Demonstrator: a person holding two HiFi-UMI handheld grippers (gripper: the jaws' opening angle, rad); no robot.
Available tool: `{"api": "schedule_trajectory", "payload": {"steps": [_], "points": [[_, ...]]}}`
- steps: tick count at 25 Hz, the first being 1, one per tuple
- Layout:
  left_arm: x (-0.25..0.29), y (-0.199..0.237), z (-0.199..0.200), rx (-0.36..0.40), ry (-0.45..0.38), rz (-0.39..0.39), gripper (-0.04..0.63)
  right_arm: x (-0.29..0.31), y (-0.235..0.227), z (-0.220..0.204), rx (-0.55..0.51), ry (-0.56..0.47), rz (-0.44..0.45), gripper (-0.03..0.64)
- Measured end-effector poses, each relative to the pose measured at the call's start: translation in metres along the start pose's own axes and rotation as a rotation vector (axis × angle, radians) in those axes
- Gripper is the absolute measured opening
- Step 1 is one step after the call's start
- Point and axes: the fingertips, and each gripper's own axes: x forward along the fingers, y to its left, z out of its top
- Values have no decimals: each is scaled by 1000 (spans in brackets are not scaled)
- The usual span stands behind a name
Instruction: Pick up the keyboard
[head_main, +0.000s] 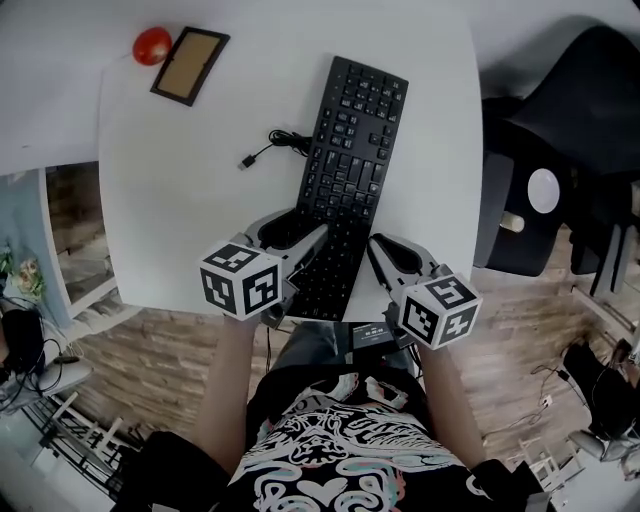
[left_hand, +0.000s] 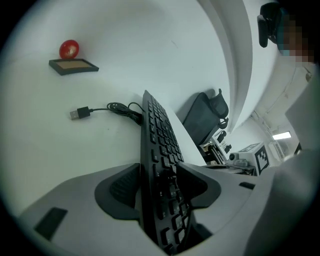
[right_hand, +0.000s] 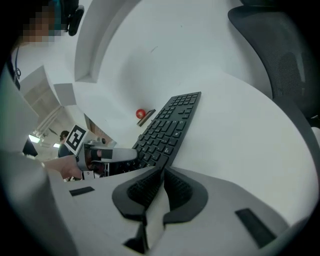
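Your left gripper (left_hand: 157, 180) has its jaws wide apart, straddling the near edge of the single black keyboard (head_main: 350, 150), which lies on the white table (head_main: 180, 200). Your right gripper (right_hand: 162, 172) is closed on nothing at the keyboard's near right corner. The key legends are too small to read. Farther off lie one USB cable (head_main: 270, 145), one red ball (head_main: 152, 45) and one framed board (head_main: 190, 65).

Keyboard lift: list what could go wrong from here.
1. The left gripper is open around the near edge of the keyboard; lifting now would probably leave it behind.
2. The right gripper is shut at its near corner and may shove it.
3. The loose cable could drag or snag.
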Motion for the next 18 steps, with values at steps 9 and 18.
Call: {"api": "schedule_trajectory", "payload": {"steps": [9, 18], "points": [[6, 4, 7, -89, 49, -26, 215, 3, -3, 13, -13, -19, 15, 32], [9, 4, 9, -386, 53, -233, 145, 16, 12, 18, -74, -26, 66, 32]]}}
